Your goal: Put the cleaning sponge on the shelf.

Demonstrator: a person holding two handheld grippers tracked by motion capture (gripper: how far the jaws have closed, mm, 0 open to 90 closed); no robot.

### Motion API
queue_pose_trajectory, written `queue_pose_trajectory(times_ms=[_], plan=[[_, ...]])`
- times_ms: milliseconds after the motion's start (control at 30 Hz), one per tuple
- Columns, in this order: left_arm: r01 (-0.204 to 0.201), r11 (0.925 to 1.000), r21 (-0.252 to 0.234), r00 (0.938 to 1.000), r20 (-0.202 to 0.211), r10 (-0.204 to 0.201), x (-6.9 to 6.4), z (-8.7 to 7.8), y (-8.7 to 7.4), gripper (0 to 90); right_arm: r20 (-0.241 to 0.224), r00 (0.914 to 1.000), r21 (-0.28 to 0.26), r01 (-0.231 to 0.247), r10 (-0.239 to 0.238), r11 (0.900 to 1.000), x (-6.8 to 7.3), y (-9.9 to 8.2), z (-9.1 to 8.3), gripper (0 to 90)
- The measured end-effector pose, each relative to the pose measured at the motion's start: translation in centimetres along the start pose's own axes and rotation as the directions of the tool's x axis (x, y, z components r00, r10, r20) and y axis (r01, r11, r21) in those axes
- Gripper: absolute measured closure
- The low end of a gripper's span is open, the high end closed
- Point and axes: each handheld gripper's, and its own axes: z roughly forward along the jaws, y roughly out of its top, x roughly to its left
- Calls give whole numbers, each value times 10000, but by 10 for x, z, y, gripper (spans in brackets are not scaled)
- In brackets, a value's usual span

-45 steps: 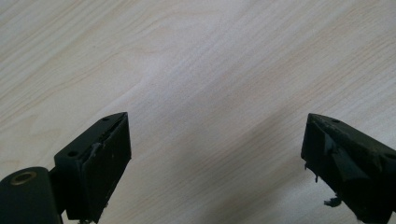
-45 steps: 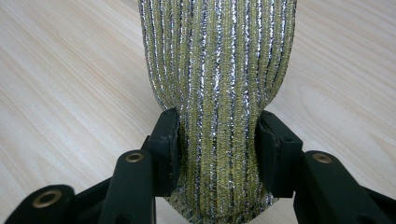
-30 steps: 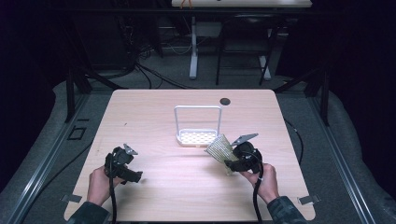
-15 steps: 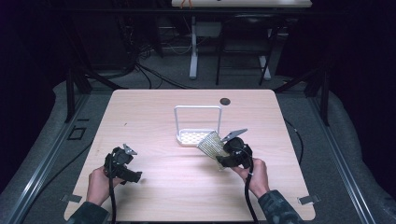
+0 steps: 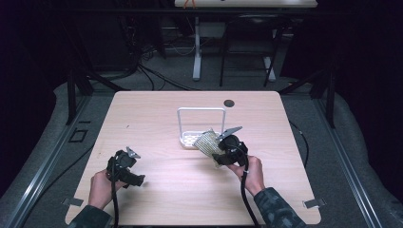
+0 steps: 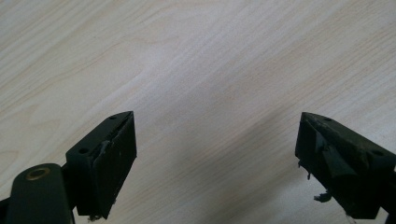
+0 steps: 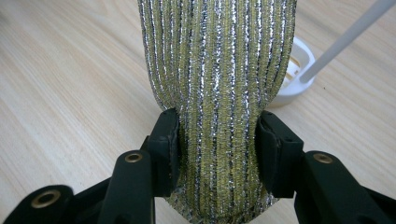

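Note:
A glittery scouring pad [image 5: 206, 142] [image 7: 217, 56] with gold and silver stripes is held just above the table, and my right gripper [image 5: 216, 153] [image 7: 217, 135] is shut on its lower half. The pad's far end hangs beside the white rack [image 5: 188, 140] [image 7: 295, 88], a low perforated base with a tall wire hoop [image 5: 201, 109]. At the table's front left, my left gripper [image 5: 136, 180] [image 6: 217, 140] hovers over bare wood. Its jaws have just been closing, a gap remains, and nothing is between them.
A small dark round disc [image 5: 229, 102] lies near the far edge of the light wooden table [image 5: 157, 118]. Beyond the table are dark floor, cables and the legs of other furniture.
My right gripper has carried the scouring pad leftward and a little away from the person, up to the white rack. The left hand has kept its place.

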Motion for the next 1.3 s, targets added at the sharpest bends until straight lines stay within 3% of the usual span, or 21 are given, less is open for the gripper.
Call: queue_pose_trajectory(times_ms=[367, 1300], plan=[[-44, 10000, 22, 10000, 16, 44, -1, 0, 0, 134, 276, 9993, -136, -248, 252, 9996, 3, 14, 13, 544], [32, 10000, -47, 10000, 35, -32, 0, -1, 0, 134, 849, 9963, -611, -73, 125, 9981, 10, 31, 26, 547]])
